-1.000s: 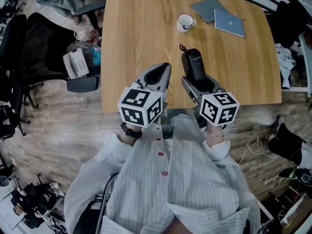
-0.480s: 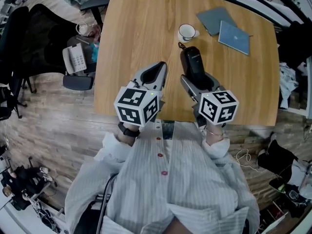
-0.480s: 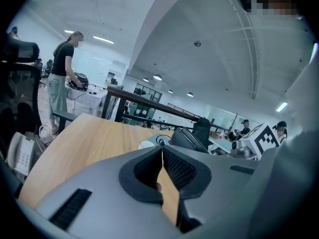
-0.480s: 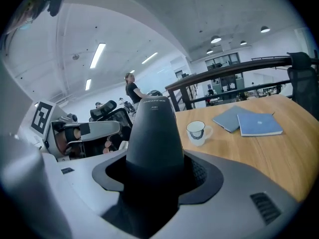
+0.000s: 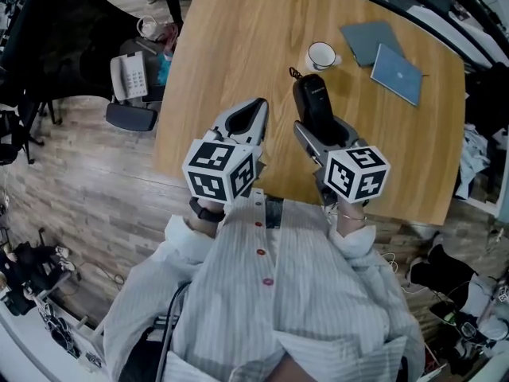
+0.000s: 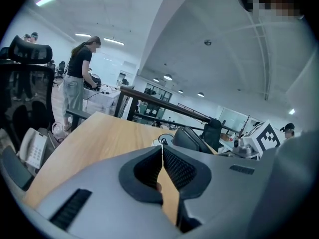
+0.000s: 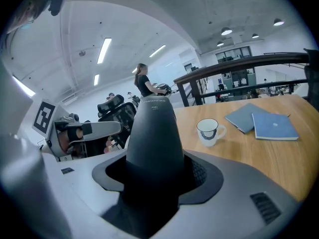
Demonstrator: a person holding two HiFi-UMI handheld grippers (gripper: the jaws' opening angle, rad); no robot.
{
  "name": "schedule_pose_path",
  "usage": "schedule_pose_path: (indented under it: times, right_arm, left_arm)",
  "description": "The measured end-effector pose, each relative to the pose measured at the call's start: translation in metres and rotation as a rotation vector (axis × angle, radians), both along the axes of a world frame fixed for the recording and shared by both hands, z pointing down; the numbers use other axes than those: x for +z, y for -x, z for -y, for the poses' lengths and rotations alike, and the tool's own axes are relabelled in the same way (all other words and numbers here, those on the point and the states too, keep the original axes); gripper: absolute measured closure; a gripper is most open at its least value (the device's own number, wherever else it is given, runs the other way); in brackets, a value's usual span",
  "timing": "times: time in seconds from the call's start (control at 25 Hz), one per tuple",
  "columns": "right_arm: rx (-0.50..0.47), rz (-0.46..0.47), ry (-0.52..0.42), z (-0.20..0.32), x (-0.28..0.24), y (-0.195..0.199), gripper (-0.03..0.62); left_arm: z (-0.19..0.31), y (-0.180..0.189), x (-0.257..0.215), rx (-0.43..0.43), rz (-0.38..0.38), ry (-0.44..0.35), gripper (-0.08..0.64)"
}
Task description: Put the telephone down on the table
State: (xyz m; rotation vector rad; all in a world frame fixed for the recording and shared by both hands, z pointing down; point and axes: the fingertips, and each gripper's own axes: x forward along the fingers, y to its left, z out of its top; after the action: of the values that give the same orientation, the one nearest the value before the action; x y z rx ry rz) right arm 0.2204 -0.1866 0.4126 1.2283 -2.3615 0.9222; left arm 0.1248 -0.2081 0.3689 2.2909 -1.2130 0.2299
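My right gripper (image 5: 318,128), pinching the telephone (image 5: 312,100), had edged nearer the mug (image 5: 321,55) over the table (image 5: 231,46) (not set down yet); my left gripper (image 5: 256,111) was pressed together, empty.

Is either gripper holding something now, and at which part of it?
The right gripper holds the black telephone handset by its near end; the far end sticks out past the jaws. The left gripper is shut and empty.

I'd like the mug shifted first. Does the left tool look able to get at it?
Probably yes: the left tool is shut on nothing, and bare table lies between it and the mug, though the held telephone hangs close beside that path.
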Motion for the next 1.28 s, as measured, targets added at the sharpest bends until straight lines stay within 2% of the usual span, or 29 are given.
schedule_pose_path:
  times: [0.6,0.96,1.28]
  right_arm:
    - [-0.042,-0.016,0.031,0.014,0.007,0.054,0.301]
    - [-0.053,-0.034,0.039,0.024,0.011,0.073,0.301]
    - [-0.074,-0.050,0.058,0.030,0.022,0.087,0.301]
  left_arm:
    - [0.013,0.041,0.007,0.005,-0.014,0.017,0.543]
    - [0.025,0.060,0.007,-0.008,-0.026,0.014,0.543]
    - [0.031,0.073,0.020,-0.022,-0.023,0.042,0.543]
